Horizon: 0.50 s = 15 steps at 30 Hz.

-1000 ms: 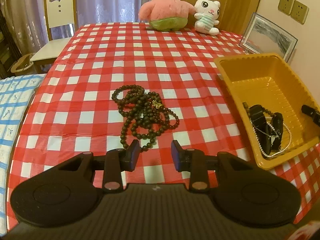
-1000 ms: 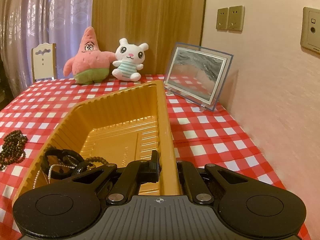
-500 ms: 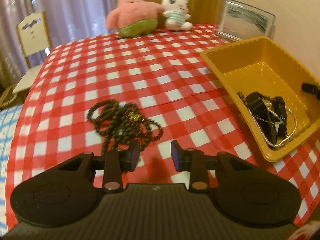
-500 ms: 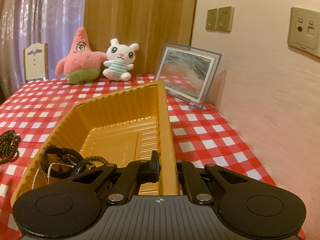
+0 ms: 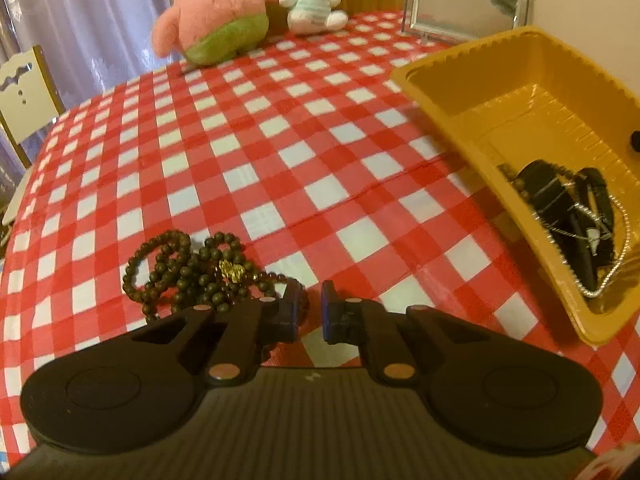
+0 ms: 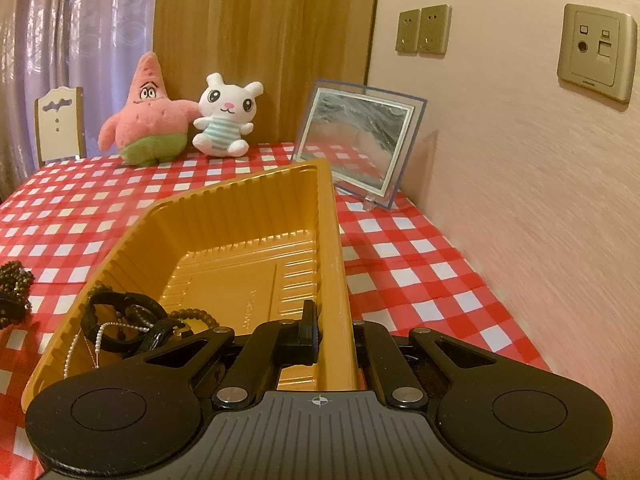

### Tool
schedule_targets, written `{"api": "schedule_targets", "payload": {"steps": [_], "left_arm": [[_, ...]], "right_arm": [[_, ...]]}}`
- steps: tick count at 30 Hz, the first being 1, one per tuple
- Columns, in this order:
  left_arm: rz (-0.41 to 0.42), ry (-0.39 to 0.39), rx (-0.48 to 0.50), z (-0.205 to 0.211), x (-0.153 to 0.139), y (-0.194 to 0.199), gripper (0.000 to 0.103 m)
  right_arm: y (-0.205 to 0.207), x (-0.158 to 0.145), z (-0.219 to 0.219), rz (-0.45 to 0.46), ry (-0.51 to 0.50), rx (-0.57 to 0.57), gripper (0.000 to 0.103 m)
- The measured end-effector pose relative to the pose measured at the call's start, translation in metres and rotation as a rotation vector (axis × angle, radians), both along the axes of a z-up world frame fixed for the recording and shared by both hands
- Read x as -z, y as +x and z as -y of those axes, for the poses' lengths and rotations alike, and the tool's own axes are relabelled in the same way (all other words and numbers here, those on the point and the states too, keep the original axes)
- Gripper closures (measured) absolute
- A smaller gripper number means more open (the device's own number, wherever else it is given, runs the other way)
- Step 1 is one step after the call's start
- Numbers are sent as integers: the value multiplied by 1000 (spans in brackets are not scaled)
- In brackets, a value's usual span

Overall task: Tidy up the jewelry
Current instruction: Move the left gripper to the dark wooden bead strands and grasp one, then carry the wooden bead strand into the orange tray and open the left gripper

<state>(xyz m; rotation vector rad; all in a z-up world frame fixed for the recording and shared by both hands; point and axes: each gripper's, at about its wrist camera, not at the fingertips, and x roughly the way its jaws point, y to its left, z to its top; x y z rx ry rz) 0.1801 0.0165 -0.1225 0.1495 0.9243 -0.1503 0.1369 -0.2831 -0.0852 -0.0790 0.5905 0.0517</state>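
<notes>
Closing left claw [image 5: 310, 312] beside dark bead necklace [image 5: 192, 272] on tabletop [image 5: 280, 152], nearer than before, nothing pinched yet; right claw [image 6: 334, 332] clamped on yellow tray [image 6: 332, 240] wall.

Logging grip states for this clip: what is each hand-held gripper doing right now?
Left hand-held gripper: jaws closing, nothing between them; bead necklace just beside it.
Right hand-held gripper: shut on the yellow tray wall.
</notes>
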Motion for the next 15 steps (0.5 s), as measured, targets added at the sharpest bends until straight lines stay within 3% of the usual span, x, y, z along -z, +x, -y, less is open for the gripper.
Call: {"api": "schedule_targets", "payload": {"steps": [10,15], "left_arm": [[-37,-13,-49,-2,7,5,99],[-17,-43,-47,2,-8,-5,100]], "right_arm": [[0,2,0,-5,1,-1,100],[1,3,1,-6,2,-5,100]]}}
